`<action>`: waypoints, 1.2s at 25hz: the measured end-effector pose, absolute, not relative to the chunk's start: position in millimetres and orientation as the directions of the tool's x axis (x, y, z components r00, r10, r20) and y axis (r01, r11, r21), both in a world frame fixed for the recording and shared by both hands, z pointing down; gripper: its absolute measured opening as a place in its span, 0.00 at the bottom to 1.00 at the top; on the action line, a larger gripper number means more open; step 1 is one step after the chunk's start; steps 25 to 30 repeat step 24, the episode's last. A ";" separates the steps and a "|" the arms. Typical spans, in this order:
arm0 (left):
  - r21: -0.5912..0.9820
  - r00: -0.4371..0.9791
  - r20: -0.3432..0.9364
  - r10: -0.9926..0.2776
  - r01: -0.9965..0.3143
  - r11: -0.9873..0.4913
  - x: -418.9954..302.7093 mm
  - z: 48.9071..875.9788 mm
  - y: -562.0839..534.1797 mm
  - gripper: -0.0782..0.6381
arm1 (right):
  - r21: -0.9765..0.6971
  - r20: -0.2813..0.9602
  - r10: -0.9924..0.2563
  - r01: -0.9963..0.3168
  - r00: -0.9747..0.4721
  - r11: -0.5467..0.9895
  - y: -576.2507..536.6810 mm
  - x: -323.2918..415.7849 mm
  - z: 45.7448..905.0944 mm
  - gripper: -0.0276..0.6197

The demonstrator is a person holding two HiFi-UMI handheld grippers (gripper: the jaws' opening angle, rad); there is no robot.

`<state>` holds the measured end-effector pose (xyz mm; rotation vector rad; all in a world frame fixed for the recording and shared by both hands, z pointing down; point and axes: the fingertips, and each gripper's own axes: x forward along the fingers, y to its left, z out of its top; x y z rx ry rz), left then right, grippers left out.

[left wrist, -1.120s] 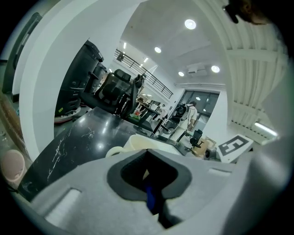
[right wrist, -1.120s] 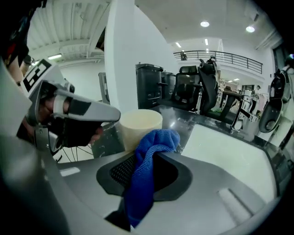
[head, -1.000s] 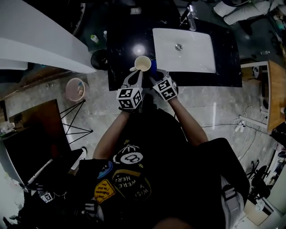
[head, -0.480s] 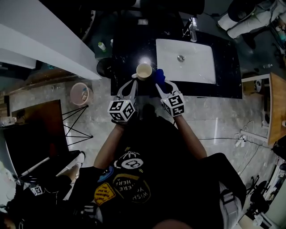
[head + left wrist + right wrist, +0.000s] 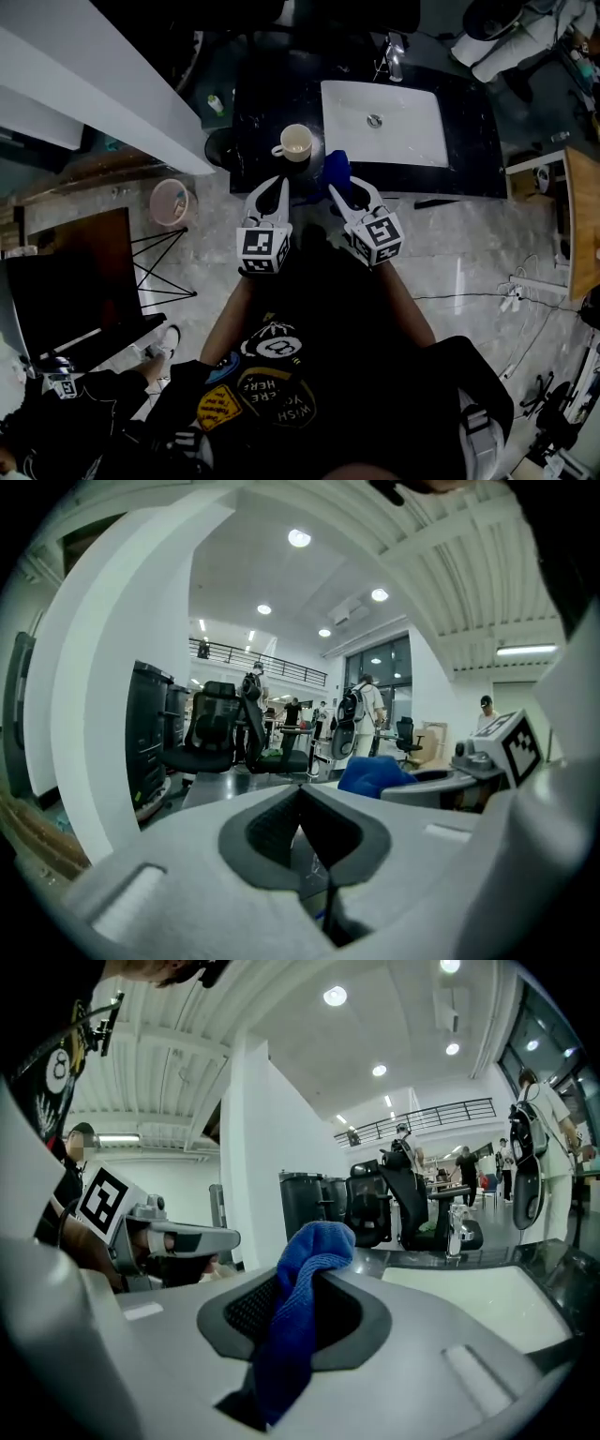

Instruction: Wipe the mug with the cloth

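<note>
A cream mug [image 5: 296,142] stands upright on the black counter [image 5: 262,98], its handle pointing left, with nothing touching it. My left gripper [image 5: 273,184] hovers just short of the counter's near edge, below the mug; its jaws are shut [image 5: 300,789] with nothing between them. My right gripper [image 5: 347,190] is beside it, shut on a blue cloth [image 5: 305,1269]. The cloth [image 5: 335,167] bunches up past the fingertips, to the right of the mug and apart from it. In the left gripper view the cloth [image 5: 375,772] shows at the right.
A white sink basin [image 5: 412,131] with a faucet [image 5: 391,49] fills the counter's right half. A small bottle [image 5: 217,103] sits at the counter's far left. A black bin [image 5: 219,148] and a pink bucket [image 5: 169,200] stand on the floor at the left, by a white wall [image 5: 94,84].
Both grippers have pulled back from the mug towards the person. The left gripper, at the mug earlier, has come away from it, and the mug stands alone on the counter.
</note>
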<state>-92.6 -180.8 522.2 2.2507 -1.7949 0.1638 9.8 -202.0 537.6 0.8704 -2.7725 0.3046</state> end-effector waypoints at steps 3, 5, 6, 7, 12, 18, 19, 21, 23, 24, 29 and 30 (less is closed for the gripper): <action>-0.006 0.265 0.231 -0.936 -0.962 -0.274 -83.3 501.5 -164.3 0.12 | -0.127 0.232 -0.570 -0.606 -0.788 0.785 -180.4 13.1 516.2 0.18; -0.128 0.281 0.220 -0.934 -0.941 -0.314 -78.9 484.6 -147.9 0.12 | -0.134 0.218 -0.590 -0.623 -0.777 0.771 -164.3 13.3 504.8 0.18; -0.165 0.284 0.216 -0.934 -0.932 -0.322 -78.8 477.0 -138.2 0.12 | -0.141 0.215 -0.598 -0.630 -0.772 0.764 -155.2 12.8 500.2 0.18; -0.183 0.285 0.215 -0.934 -0.928 -0.325 -80.0 470.0 -127.0 0.12 | -0.146 0.215 -0.602 -0.635 -0.769 0.759 -144.9 11.6 496.5 0.18; -0.077 0.309 0.218 -0.926 -0.940 -0.332 -88.0 455.5 -67.9 0.12 | -0.121 0.216 -0.598 -0.629 -0.771 0.768 -90.9 1.1 481.6 0.18; -0.083 0.306 0.211 -0.928 -0.941 -0.329 -72.6 460.6 -28.0 0.12 | -0.161 0.225 -0.593 -0.630 -0.773 0.760 -44.1 0.3 486.6 0.18; -0.058 0.303 0.206 -0.931 -0.946 -0.320 -73.1 460.0 -26.9 0.12 | -0.162 0.225 -0.587 -0.624 -0.777 0.764 -40.4 -0.3 487.0 0.18; -0.008 0.295 0.210 -0.932 -0.953 -0.303 -75.5 459.6 -26.0 0.12 | -0.161 0.218 -0.577 -0.612 -0.787 0.774 -35.8 -1.2 483.8 0.18; 0.018 0.292 0.219 -0.931 -0.955 -0.295 -76.7 460.4 -24.7 0.12 | -0.158 0.209 -0.567 -0.599 -0.797 0.785 -31.7 -1.9 477.6 0.18; 0.023 0.290 0.225 -0.930 -0.956 -0.293 -76.9 460.7 -23.8 0.12 | -0.157 0.205 -0.561 -0.593 -0.802 0.790 -29.5 -2.0 474.2 0.18; 0.023 0.290 0.225 -0.930 -0.956 -0.293 -76.9 460.7 -23.8 0.12 | -0.157 0.205 -0.561 -0.593 -0.802 0.790 -29.5 -2.0 474.2 0.18; 0.023 0.290 0.225 -0.930 -0.956 -0.293 -76.9 460.7 -23.8 0.12 | -0.157 0.205 -0.561 -0.593 -0.802 0.790 -29.5 -2.0 474.2 0.18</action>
